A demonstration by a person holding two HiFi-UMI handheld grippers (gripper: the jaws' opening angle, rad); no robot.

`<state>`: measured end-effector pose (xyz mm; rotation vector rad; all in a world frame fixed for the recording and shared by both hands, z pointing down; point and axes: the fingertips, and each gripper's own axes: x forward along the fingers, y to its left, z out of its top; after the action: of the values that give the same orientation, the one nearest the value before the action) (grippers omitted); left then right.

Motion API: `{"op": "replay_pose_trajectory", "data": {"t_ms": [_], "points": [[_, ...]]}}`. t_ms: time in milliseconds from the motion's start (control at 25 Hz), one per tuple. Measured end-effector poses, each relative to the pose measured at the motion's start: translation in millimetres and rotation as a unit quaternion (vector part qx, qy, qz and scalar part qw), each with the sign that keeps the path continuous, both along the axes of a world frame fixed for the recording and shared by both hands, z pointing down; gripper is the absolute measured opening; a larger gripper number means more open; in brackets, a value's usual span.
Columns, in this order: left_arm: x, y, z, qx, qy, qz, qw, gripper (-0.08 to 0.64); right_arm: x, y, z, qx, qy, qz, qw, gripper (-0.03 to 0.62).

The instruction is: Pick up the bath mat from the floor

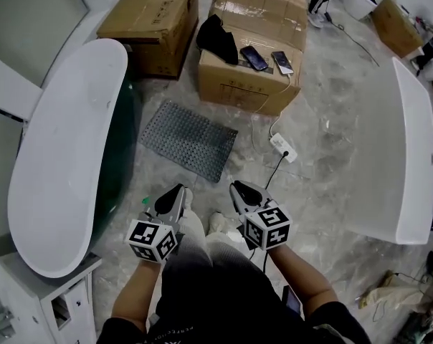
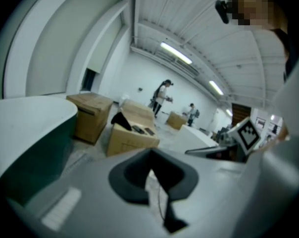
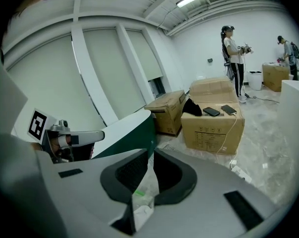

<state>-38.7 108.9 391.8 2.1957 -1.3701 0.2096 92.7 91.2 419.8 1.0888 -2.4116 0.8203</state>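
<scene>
Lying flat on the floor [image 1: 331,142], the grey bath mat [image 1: 189,138] sits between the white bathtub [image 1: 59,156] and a cardboard box [image 1: 256,56]. Left gripper [image 1: 178,190]: jaws pressed together, empty. Right gripper [image 1: 236,187]: jaws a slit apart, empty. Both hang near the mat's nearer edge, clear of it.

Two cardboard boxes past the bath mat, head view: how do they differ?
The left cardboard box is darker brown, its visible top bare; the right cardboard box is paler, with glossy tape across it. The right one carries a black cloth and two phones; the left one carries nothing visible. Both stand on the floor.
</scene>
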Motion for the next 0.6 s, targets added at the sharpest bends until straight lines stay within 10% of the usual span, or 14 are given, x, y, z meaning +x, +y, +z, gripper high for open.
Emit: {"op": "replay_pose_trajectory", "data": {"t_ms": [600], "points": [[-5.3, -46.7, 98.7, -0.036, -0.008, 0.045, 0.9983, 0.005, -9.2, -34.8, 96.9, -0.056, 0.007, 0.083, 0.995, 0.062]]}}
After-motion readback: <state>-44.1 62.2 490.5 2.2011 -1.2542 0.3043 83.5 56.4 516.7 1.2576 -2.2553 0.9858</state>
